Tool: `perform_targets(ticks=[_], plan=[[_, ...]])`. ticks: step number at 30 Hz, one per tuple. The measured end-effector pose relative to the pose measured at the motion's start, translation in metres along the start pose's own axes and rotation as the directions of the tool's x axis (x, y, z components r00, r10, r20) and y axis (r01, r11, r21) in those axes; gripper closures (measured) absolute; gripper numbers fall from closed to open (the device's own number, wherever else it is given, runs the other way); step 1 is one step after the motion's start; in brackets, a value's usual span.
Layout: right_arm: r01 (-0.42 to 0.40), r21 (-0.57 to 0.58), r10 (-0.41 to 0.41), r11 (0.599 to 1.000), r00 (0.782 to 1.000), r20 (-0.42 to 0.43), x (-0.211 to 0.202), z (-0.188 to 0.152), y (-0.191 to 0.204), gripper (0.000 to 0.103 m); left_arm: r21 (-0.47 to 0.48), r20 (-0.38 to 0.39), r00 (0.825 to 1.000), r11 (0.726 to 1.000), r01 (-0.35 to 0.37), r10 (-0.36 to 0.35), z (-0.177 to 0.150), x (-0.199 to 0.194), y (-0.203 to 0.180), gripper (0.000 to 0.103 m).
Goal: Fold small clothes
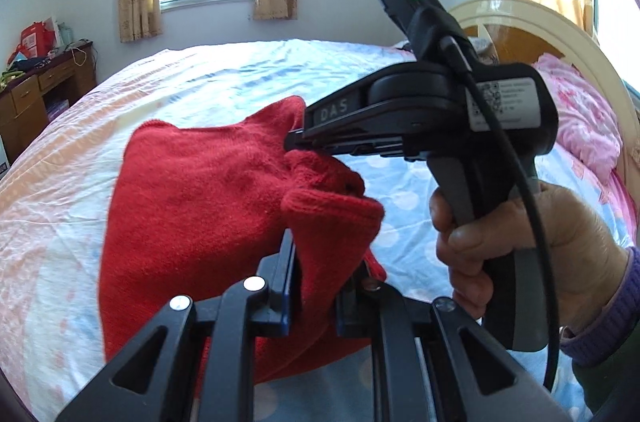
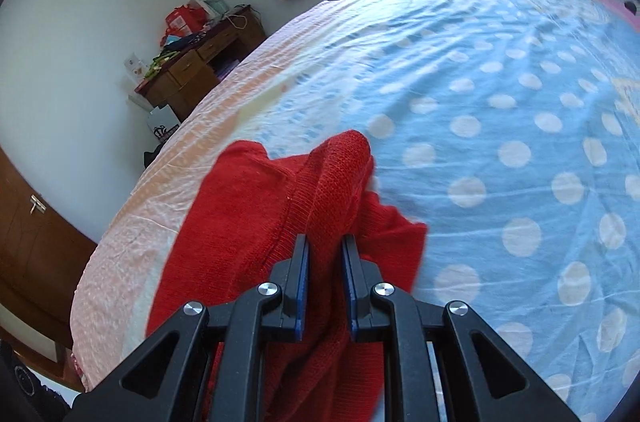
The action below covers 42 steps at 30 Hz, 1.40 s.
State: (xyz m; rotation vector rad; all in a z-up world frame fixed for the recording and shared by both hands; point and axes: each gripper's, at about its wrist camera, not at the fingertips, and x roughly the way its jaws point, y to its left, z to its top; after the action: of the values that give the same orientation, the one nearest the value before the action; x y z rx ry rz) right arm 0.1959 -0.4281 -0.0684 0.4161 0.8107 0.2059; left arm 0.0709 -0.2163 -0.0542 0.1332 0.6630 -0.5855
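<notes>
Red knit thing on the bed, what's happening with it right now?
A person is working a red knit garment over the polka-dot bedsheet with two handheld grippers. The left gripper is shut on a bunched edge near the camera, and the right gripper is shut on another fold of it. The garment hangs crumpled between them, not yet folded flat.

Both wrist views look closely across the shared bed (image 1: 224, 70).
</notes>
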Motion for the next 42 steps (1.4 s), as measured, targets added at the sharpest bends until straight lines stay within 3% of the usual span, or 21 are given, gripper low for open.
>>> perform_targets(ticks=[8, 10, 12, 14, 17, 20, 25, 27, 29, 36, 38, 40, 42], plan=[[0.004, 0.033, -0.004, 0.999, 1.000, 0.007, 0.017, -0.012, -0.017, 0.087, 0.010, -0.041, 0.999, 1.000, -0.007, 0.007, -0.006, 0.003, -0.005, 0.087], [0.003, 0.067, -0.004, 0.998, 1.000, 0.018, 0.013, -0.015, -0.021, 0.078, 0.001, -0.060, 0.998, 1.000, -0.004, 0.004, -0.006, 0.000, -0.004, 0.083], [0.040, 0.099, -0.043, 0.994, 0.999, 0.030, 0.002, -0.020, -0.028, 0.067, -0.017, -0.071, 0.997, 1.000, 0.026, -0.027, -0.007, -0.008, 0.000, 0.072], [0.098, 0.114, -0.102, 0.989, 0.994, 0.032, -0.010, -0.028, -0.035, 0.067, -0.027, -0.072, 0.997, 0.999, 0.034, -0.036, -0.009, -0.016, 0.007, 0.066], [0.198, 0.147, -0.206, 0.969, 0.978, 0.040, -0.035, -0.047, -0.045, 0.067, -0.023, -0.090, 0.996, 1.000, 0.000, -0.002, -0.020, -0.026, 0.012, 0.066], [0.197, 0.193, -0.213, 0.961, 0.975, 0.067, -0.061, -0.069, -0.046, 0.067, -0.005, -0.093, 0.996, 1.000, -0.011, 0.011, -0.027, -0.038, 0.013, 0.066], [0.249, 0.130, -0.264, 0.960, 0.958, 0.112, -0.096, -0.102, -0.015, 0.067, 0.004, -0.090, 0.995, 0.999, -0.051, 0.051, -0.037, -0.061, 0.023, 0.048], [0.262, 0.087, -0.272, 0.961, 0.953, 0.137, -0.103, -0.107, 0.005, 0.067, -0.008, -0.100, 0.993, 0.998, -0.063, 0.062, -0.043, -0.066, 0.031, 0.033], [0.272, 0.030, -0.273, 0.962, 0.947, 0.167, -0.107, -0.111, 0.028, 0.067, -0.030, -0.101, 0.991, 0.996, -0.088, 0.085, -0.048, -0.070, 0.048, 0.026], [0.254, -0.181, -0.214, 0.950, 0.953, 0.214, -0.083, -0.100, 0.104, 0.067, -0.145, -0.143, 0.974, 0.970, -0.194, 0.173, -0.062, -0.078, 0.101, 0.026], [0.265, -0.192, -0.227, 0.945, 0.953, 0.199, -0.068, -0.098, 0.107, 0.072, -0.149, -0.134, 0.973, 0.967, -0.207, 0.187, -0.059, -0.080, 0.106, 0.026], [0.239, -0.156, -0.220, 0.958, 0.967, 0.132, -0.048, -0.100, 0.092, 0.093, -0.141, -0.117, 0.974, 0.967, -0.212, 0.196, -0.054, -0.082, 0.108, 0.026], [0.222, -0.088, -0.218, 0.971, 0.975, 0.049, -0.034, -0.108, 0.072, 0.097, -0.132, -0.106, 0.974, 0.969, -0.211, 0.198, -0.047, -0.079, 0.109, 0.026]])
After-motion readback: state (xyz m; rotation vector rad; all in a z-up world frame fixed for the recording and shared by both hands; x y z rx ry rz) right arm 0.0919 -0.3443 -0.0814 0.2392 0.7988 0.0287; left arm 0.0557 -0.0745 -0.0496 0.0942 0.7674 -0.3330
